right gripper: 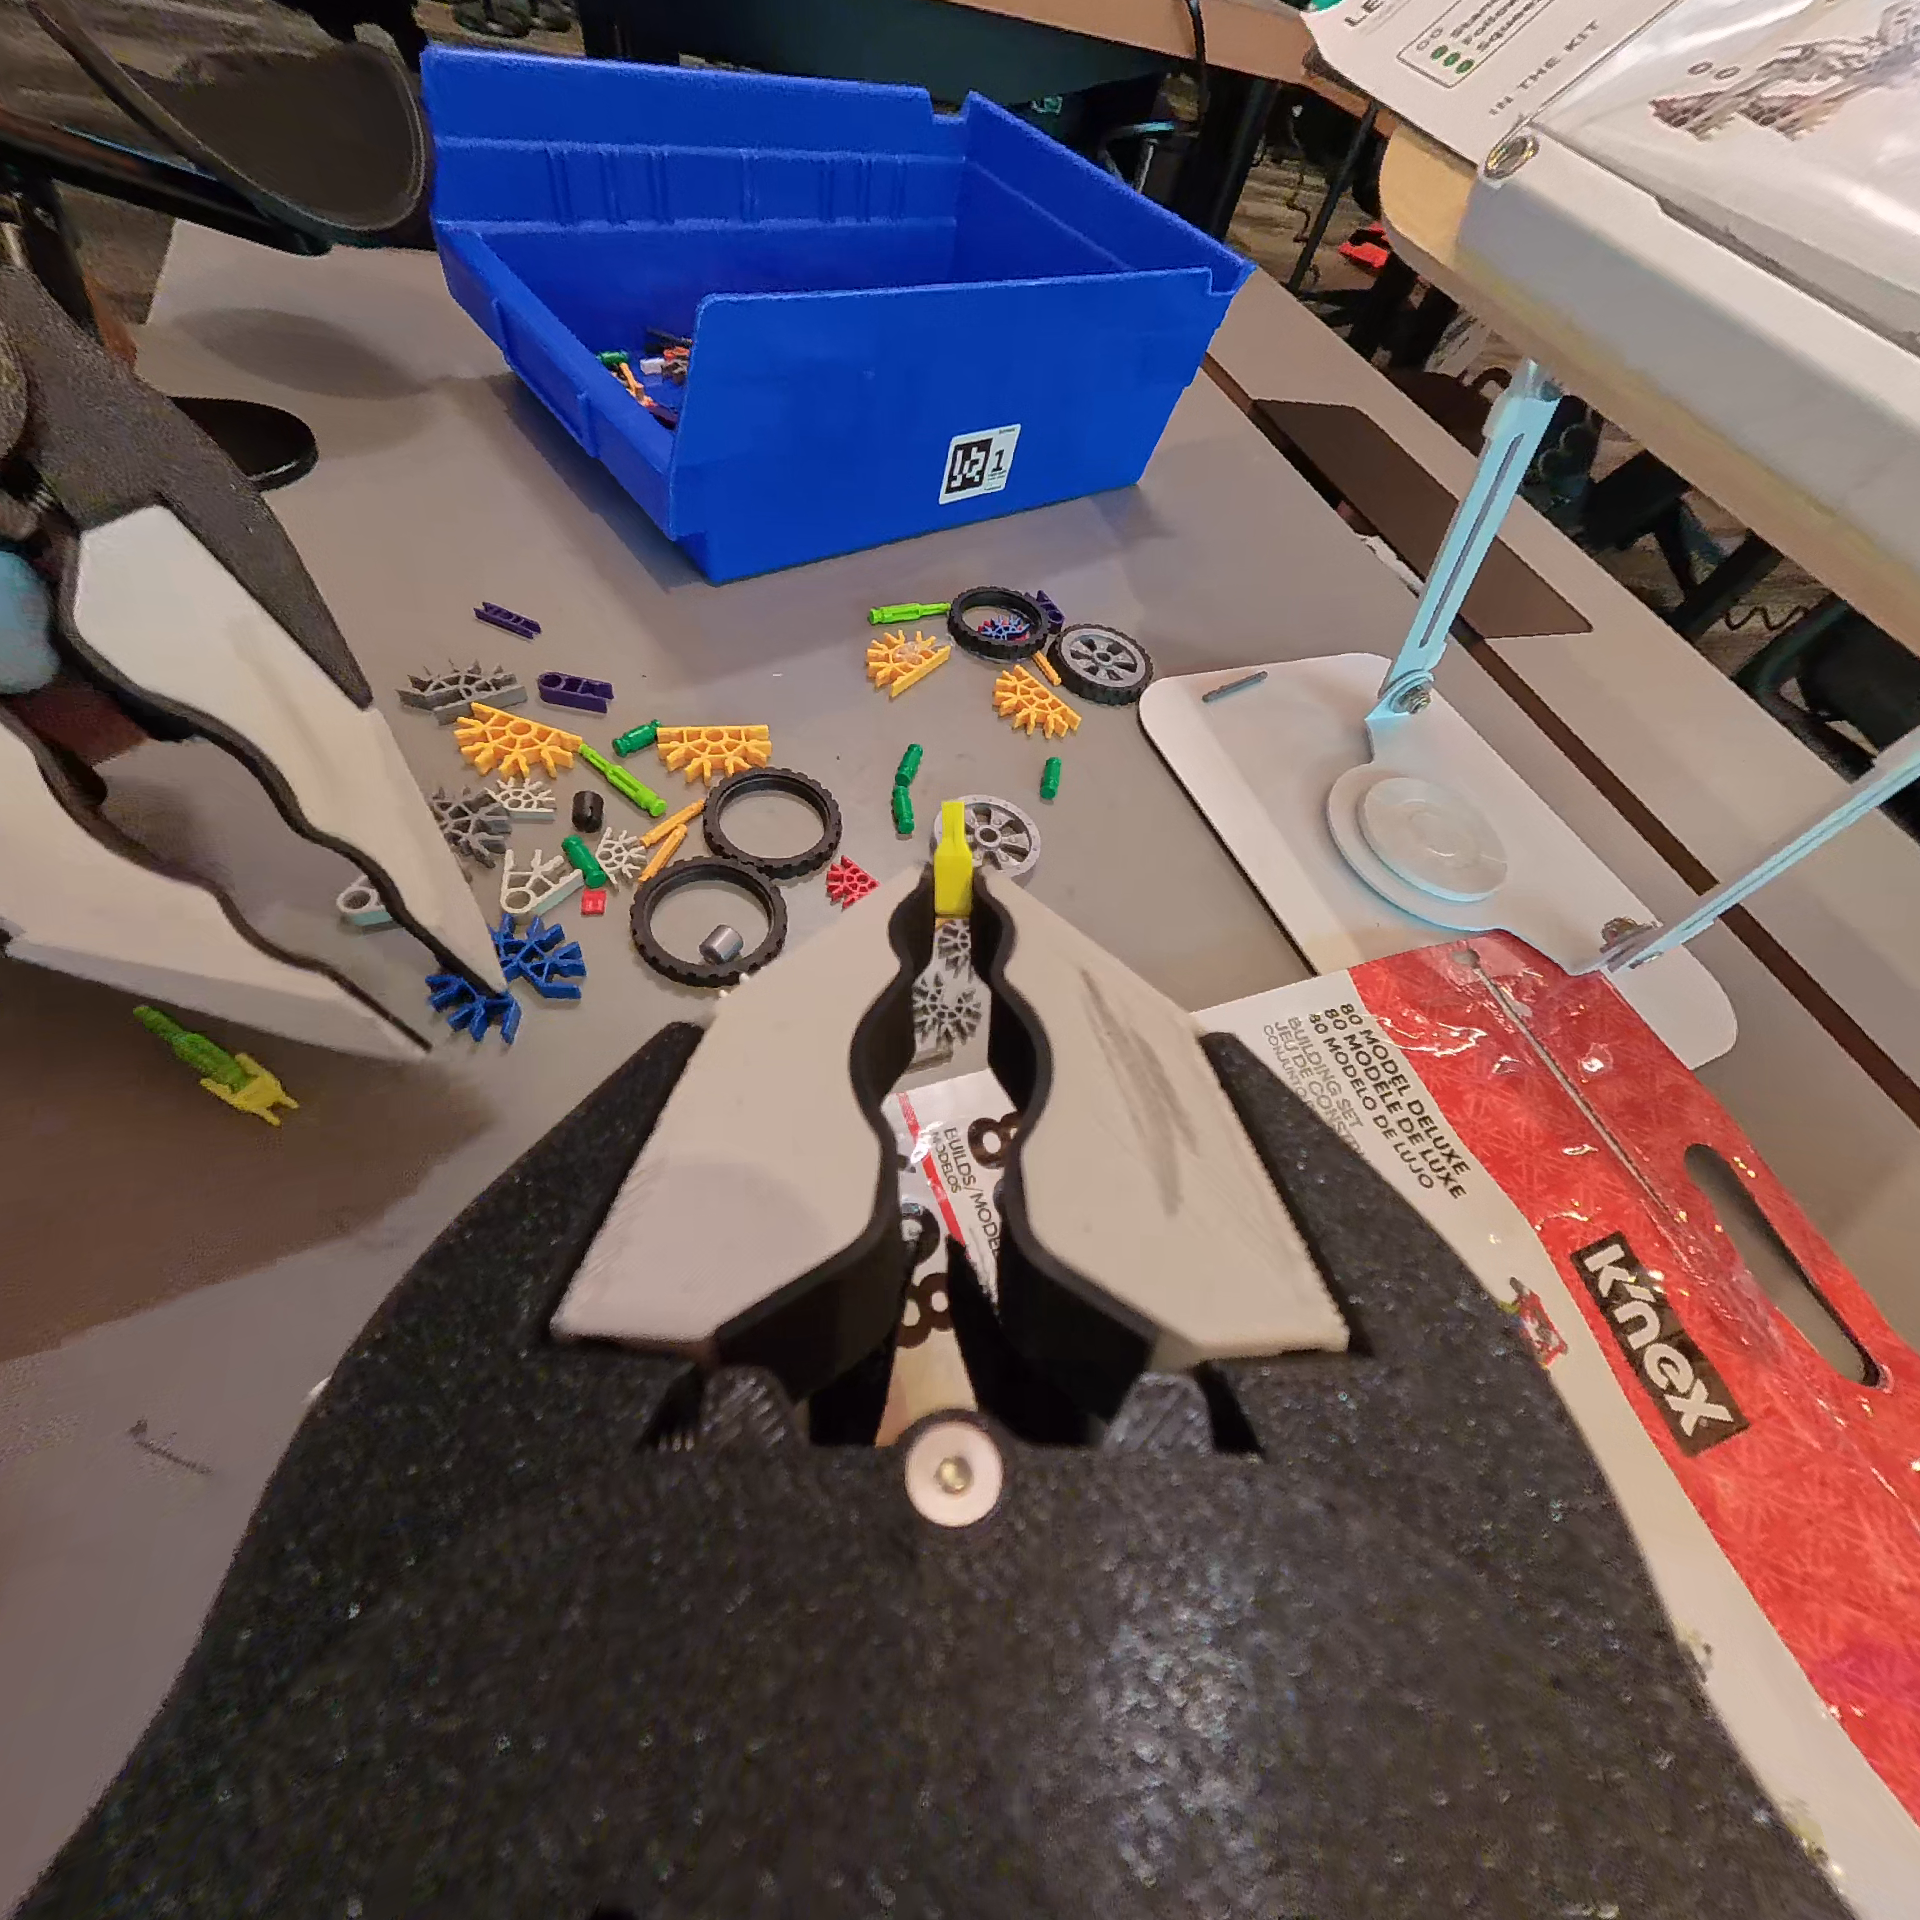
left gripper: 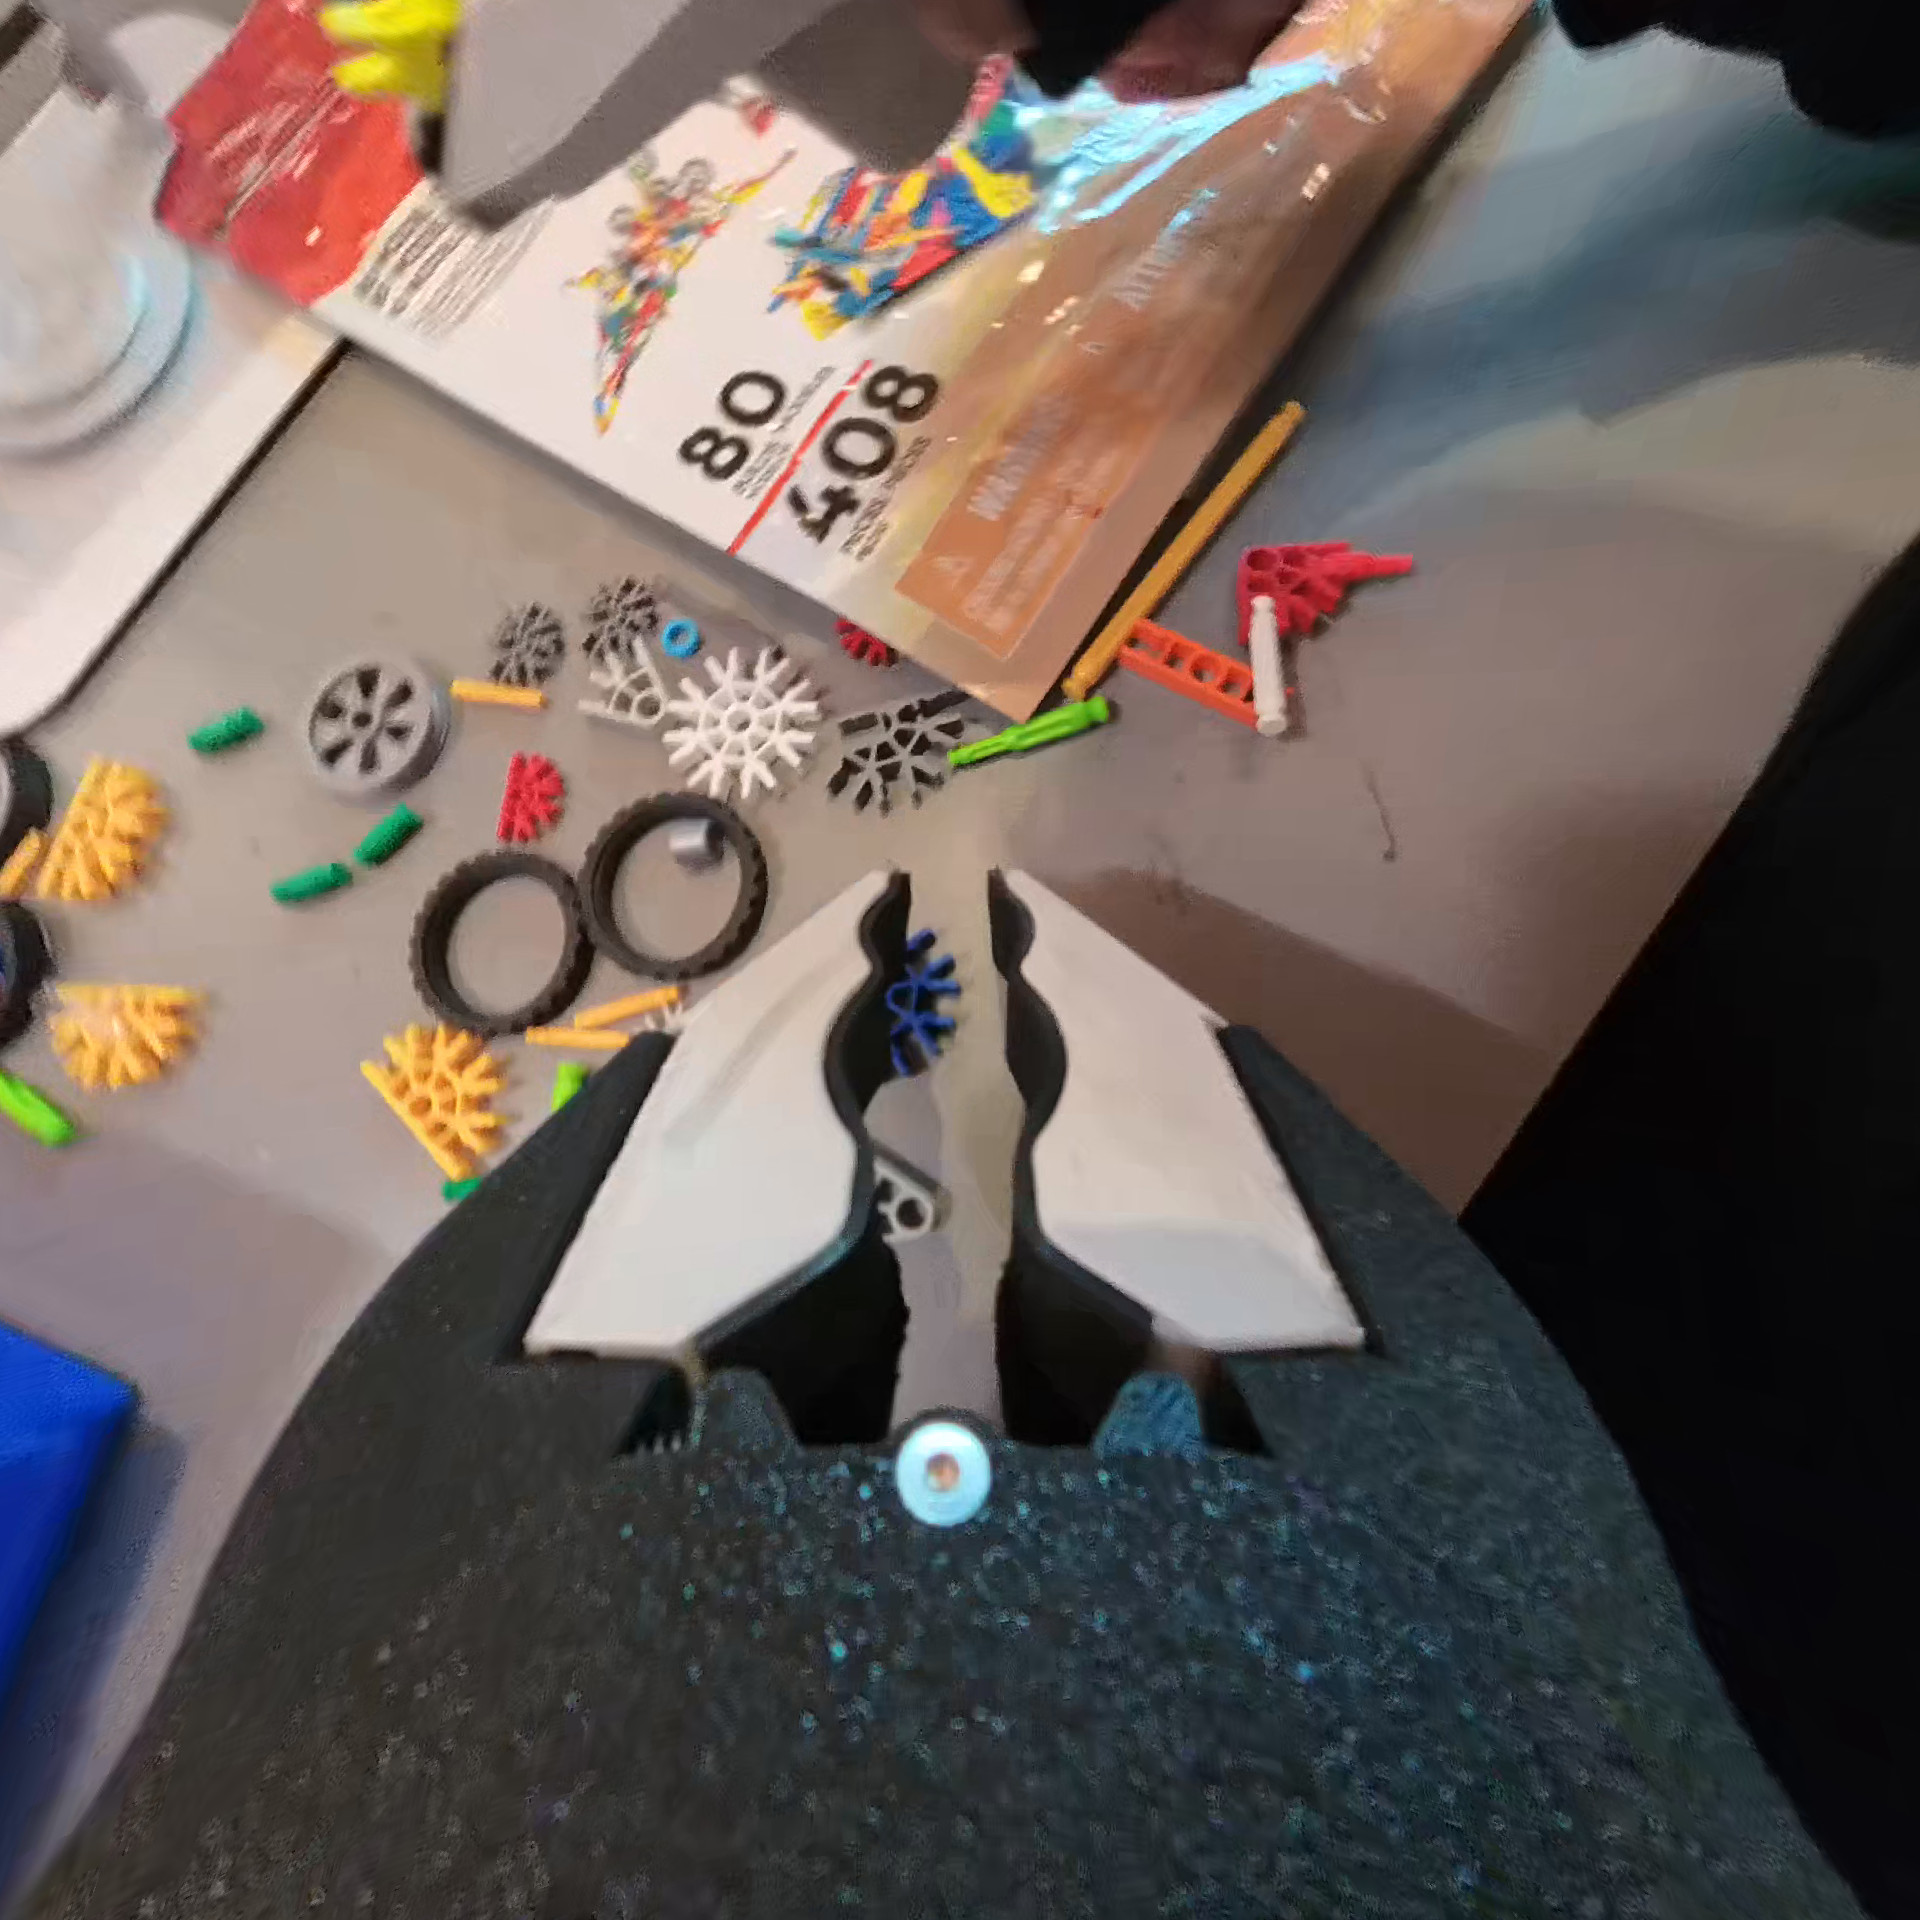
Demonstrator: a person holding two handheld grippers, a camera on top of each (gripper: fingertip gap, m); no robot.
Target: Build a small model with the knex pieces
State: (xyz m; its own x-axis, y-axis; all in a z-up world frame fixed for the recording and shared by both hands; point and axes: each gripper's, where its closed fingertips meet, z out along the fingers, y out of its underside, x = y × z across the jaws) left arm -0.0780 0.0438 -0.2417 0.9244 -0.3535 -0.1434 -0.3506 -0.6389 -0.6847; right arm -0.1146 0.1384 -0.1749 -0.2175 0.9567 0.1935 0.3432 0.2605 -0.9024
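My left gripper (left gripper: 945, 885) hangs low over the grey table (left gripper: 1299, 831), jaws a little apart and empty. A blue spoked connector (left gripper: 920, 997) lies on the table under the gap. In the right wrist view its fingers (right gripper: 260, 675) come in from the left, tips by two blue connectors (right gripper: 535, 958). My right gripper (right gripper: 952, 896) is shut on a small yellow piece (right gripper: 951, 854), held above the table. It also shows at the top of the left wrist view, a grey finger (left gripper: 582, 104) with the yellow piece (left gripper: 400, 52).
Loose parts lie scattered: two black tyres (right gripper: 771, 821), a grey wheel (left gripper: 376, 727), a white connector (left gripper: 740, 722), yellow fans, green rods. A blue bin (right gripper: 883, 416) stands behind them. A red-and-white toy bag (right gripper: 1662, 1299) lies right, beside a white stand base (right gripper: 1247, 748). Across from one pair of fingers to the other is roughly 12 cm. The white connector (left gripper: 740, 722) lies around 7 cm away from my left fingertips.
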